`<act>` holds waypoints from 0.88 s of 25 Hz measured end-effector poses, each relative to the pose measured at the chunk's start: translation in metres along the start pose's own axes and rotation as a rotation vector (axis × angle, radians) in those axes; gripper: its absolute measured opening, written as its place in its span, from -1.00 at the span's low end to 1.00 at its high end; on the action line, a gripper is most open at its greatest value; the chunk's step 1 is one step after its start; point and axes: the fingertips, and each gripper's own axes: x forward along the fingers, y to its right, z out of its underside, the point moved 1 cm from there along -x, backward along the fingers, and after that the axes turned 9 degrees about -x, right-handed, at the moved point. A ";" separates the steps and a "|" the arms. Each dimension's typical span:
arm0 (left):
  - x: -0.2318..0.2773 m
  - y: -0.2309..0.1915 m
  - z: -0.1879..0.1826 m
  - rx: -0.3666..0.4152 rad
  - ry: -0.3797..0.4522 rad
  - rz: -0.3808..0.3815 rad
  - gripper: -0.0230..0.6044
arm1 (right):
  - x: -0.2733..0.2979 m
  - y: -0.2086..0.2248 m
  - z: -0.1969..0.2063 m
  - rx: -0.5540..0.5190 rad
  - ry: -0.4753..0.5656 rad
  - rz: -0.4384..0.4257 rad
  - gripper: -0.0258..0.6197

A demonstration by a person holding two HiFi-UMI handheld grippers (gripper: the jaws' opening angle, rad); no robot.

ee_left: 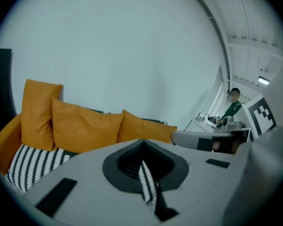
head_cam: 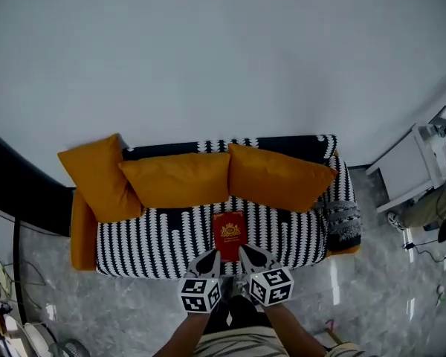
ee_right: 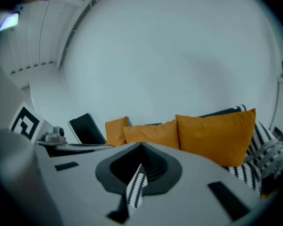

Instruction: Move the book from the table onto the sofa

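Book (head_cam: 229, 235) lies flat on sofa (head_cam: 156, 240) seat, front-centre, at 12 o'clock from both claws. Left claw (head_cam: 209, 260) & right claw (head_cam: 250, 256) have jaws together, empty, just short of the book. Task looks done; nothing left exc. maybe pulling back.

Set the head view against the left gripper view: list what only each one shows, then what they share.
Only the head view: the red book lying flat on the seat of the sofa, a grey throw at the sofa's end, and the marble floor.
Only the left gripper view: the ceiling with a lit lamp, and a close look at the left gripper, its jaws closed on nothing.
Both: the orange cushions, the sofa's black-and-white pattern and the pale wall behind it.
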 end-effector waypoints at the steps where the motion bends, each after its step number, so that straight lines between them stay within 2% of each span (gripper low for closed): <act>1: -0.006 0.006 -0.007 0.004 0.013 0.007 -0.92 | -0.006 -0.003 -0.008 -0.009 0.012 -0.005 -0.88; 7: -0.020 0.032 -0.048 0.015 0.087 0.040 -0.92 | -0.028 -0.011 -0.046 -0.010 0.075 0.008 -0.88; 12: -0.034 0.055 -0.070 0.071 0.135 0.056 -0.92 | -0.044 -0.015 -0.071 -0.026 0.122 0.015 -0.88; 22: -0.052 0.081 -0.111 0.122 0.246 0.062 -0.92 | -0.062 -0.012 -0.127 -0.085 0.231 0.023 -0.88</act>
